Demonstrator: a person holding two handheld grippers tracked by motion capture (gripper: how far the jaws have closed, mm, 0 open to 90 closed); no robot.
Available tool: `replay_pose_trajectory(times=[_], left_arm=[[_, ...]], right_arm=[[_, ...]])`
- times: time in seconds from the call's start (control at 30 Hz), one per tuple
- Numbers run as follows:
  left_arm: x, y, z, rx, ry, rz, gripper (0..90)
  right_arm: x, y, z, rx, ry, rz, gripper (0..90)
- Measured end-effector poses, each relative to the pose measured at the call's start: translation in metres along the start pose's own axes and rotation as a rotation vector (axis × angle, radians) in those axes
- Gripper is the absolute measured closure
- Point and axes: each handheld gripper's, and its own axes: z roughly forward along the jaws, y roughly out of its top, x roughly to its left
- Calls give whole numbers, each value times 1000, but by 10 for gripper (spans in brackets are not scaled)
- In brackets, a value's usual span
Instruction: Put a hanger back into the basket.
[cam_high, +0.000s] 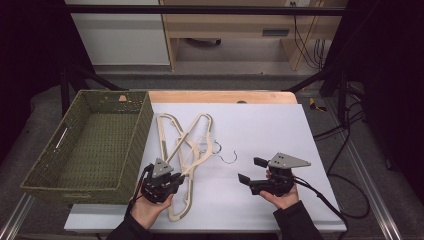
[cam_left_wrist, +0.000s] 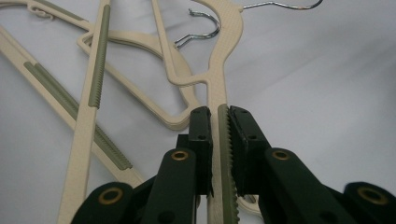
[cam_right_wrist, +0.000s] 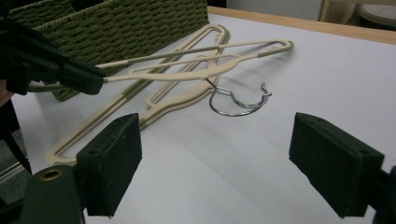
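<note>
Two grippers: left gripper (cam_left_wrist: 218, 122) jaws clamped on cream hanger (cam_left_wrist: 223, 56) arm; right gripper (cam_right_wrist: 215, 161) jaws wide apart, holding nothing.

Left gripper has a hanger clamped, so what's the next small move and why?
Probably lift the hanger slightly and swing it toward the wicker basket: the left gripper is shut on its arm, the other hangers overlap it, and the right gripper is open and apart.

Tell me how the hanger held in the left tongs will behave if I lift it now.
The hanger looks thin and light, so it should rise easily. The left tongs grip one arm near its end, so it will likely droop or swing. It crosses the other hangers, and the wire hooks lie close together, so it may drag them.
</note>
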Motion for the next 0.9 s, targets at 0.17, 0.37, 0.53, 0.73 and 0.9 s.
replay_pose_trajectory(times=[0.17, 0.37, 0.53, 0.73, 0.9], left_arm=[[-5, 2, -6, -16, -8, 18, 797], [-6, 4, -11, -24, -8, 26, 797], [-5, 4, -12, -21, -15, 26, 798], [-5, 3, -12, -20, -15, 27, 797], [-5, 2, -12, -12, -15, 33, 797]], right_arm=[[5, 5, 8, -4, -1, -21, 192], [9, 17, 19, -7, 3, -62, 248], [6, 32, 45, 37, 37, -35, 347], [6, 34, 71, 108, 33, -58, 423], [-1, 32, 86, 129, 37, -51, 585]])
